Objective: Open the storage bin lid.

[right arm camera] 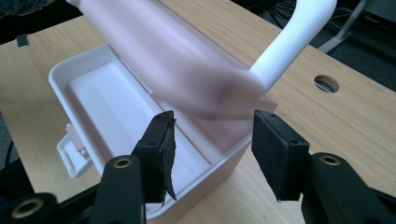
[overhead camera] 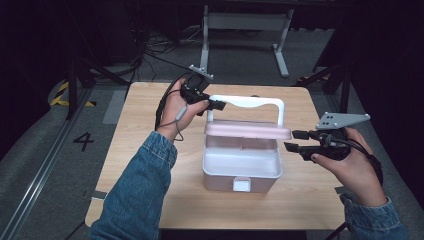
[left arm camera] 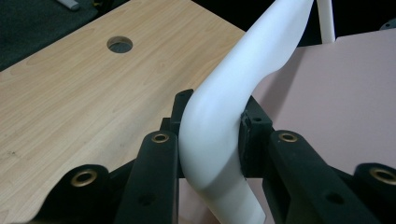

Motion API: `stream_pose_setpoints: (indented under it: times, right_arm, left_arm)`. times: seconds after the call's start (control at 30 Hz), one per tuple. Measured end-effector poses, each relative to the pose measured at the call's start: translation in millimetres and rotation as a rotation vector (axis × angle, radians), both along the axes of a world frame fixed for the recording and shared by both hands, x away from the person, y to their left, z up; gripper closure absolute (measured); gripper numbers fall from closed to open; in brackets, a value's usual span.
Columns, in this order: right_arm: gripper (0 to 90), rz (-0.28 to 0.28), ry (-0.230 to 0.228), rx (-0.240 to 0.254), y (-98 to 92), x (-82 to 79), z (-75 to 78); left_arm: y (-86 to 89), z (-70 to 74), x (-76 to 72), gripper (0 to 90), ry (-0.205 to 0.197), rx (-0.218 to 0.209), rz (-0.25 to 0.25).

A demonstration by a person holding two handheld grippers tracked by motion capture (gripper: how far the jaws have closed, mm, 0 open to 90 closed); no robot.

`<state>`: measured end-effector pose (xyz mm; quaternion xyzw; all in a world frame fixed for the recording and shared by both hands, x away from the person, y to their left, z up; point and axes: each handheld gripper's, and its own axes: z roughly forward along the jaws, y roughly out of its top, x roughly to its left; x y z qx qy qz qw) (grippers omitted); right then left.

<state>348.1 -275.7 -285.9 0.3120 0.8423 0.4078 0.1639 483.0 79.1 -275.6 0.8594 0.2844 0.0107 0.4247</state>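
Left gripper view: left gripper clamps the white handle; right gripper gapes empty beside the lid.

Left gripper far left, jaws clamped, forearm reaching forward. Right gripper near right, jaws parted, pointing left, nothing gripped.

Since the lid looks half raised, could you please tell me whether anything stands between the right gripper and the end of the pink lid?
Nothing visible does. The right gripper is open, with bare air between it and the near end of the pink lid. The left gripper is shut on the white handle at the far side.
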Motion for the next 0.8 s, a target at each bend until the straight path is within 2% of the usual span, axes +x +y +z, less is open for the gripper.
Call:
stream_pose_setpoints:
  times: [0.3,0.6,0.73,0.8]
  right_arm:
    - [50.5,-0.071,-0.026,-0.004,10.8,0.0,-1.2]
    - [50.9,-0.081,-0.053,-0.009,19.4,0.5,-2.4]
    - [50.9,-0.133,-0.034,0.013,22.3,-1.2,-2.7]
    - [50.9,-0.147,-0.047,0.01,24.1,-1.8,-2.8]
  left_arm:
    - [-0.1,-0.5,-0.1,73.1,0.01,-0.006,0.002]
    - [0.1,-0.7,-0.4,73.1,0.006,-0.008,0.003]
    - [0.5,-0.6,-0.4,73.1,0.003,-0.008,0.004]
    - [0.4,-0.5,-0.8,73.1,0.001,-0.008,0.006]
